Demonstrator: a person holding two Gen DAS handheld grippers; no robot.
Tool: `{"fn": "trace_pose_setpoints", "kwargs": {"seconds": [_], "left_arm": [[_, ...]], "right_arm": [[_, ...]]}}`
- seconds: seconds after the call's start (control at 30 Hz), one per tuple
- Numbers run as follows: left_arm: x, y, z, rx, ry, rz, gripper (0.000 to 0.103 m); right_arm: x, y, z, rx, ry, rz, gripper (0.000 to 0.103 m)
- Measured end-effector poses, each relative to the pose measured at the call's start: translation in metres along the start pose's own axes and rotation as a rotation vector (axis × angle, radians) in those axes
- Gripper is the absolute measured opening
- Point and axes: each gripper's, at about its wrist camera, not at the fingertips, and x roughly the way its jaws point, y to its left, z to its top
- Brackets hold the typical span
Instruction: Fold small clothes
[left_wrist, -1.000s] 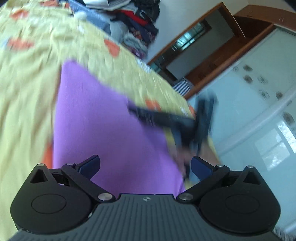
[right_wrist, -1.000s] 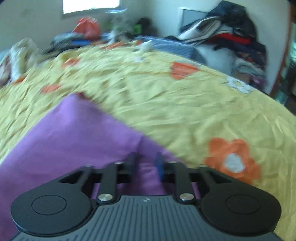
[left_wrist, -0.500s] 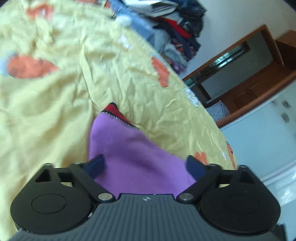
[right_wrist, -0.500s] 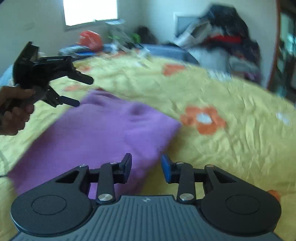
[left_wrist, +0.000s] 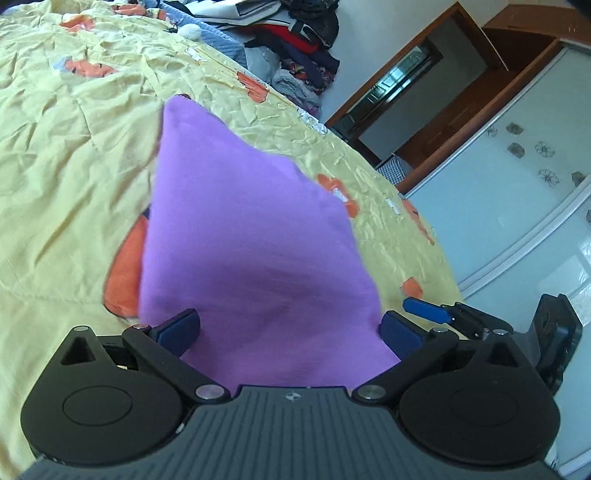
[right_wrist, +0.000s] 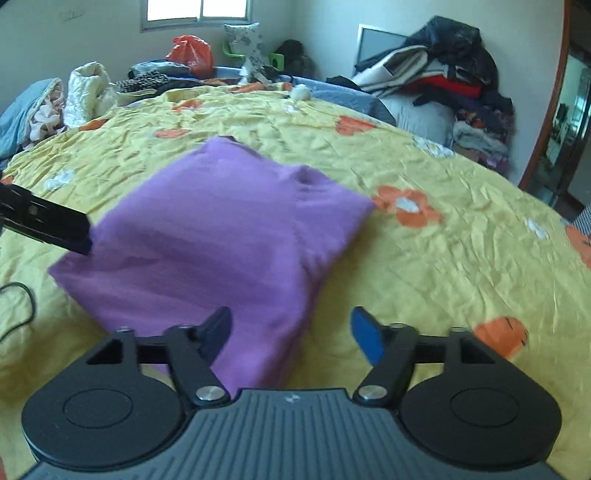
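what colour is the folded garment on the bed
Plain purple garment, clearest in the right wrist view, lying on the yellow bedspread with orange flowers.

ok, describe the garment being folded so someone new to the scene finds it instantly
Start from the big bed under the crumpled yellow bedspread with orange flowers. Near its front edge, right ahead of both grippers, lies the folded plain purple cloth garment. It is the only solid purple item, lying alone and flat, unlike the mixed heaps of clothes at the far side.

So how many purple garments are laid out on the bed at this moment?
1. The purple garment lies folded on the yellow bedspread, between the open left hand-held gripper and open right hand-held gripper. Other purple items could be buried in the clothes piles.
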Motion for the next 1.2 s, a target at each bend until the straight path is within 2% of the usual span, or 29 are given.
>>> {"fn": "trace_pose_setpoints", "kwargs": {"seconds": [0.1,0.2,0.3,0.33,0.37,0.53,0.83,1.0,1.1,1.2], "left_arm": [[0.006,-0.005,-0.007,0.028,-0.003,0.094,0.103],[0.006,-0.002,-0.018,0.017,-0.004,0.127,0.103],[0.002,-0.006,-0.026,0.048,-0.018,0.146,0.103],[0.001,-0.007,-0.028,0.054,-0.019,0.151,0.103],[0.001,-0.008,-0.029,0.059,-0.020,0.155,0.103],[0.002,-0.011,-0.032,0.079,-0.021,0.175,0.103],[0.001,-0.010,-0.032,0.094,-0.017,0.173,0.103],[-0.021,-0.011,-0.036,0.050,-0.044,0.157,0.103],[-0.044,-0.017,-0.050,0.100,-0.079,0.202,0.103],[-0.061,-0.016,-0.071,0.122,-0.081,0.255,0.103]], "right_arm": [[0.013,0.016,0.010,-0.009,0.009,-0.011,0.074],[0.014,0.035,0.009,-0.008,0.009,0.000,0.075],[0.018,0.046,0.009,0.007,0.013,0.003,0.075],[0.020,0.049,0.009,0.007,0.015,0.010,0.078],[0.021,0.052,0.008,0.009,0.021,0.013,0.082],[0.032,0.058,-0.002,0.009,0.061,0.003,0.082],[0.033,0.053,-0.011,0.036,0.059,0.015,0.088],[0.009,0.058,-0.017,0.050,0.047,-0.003,0.088],[-0.012,0.057,-0.033,0.132,0.037,-0.031,0.102],[-0.024,0.059,-0.058,0.244,0.037,-0.018,0.103]]}}
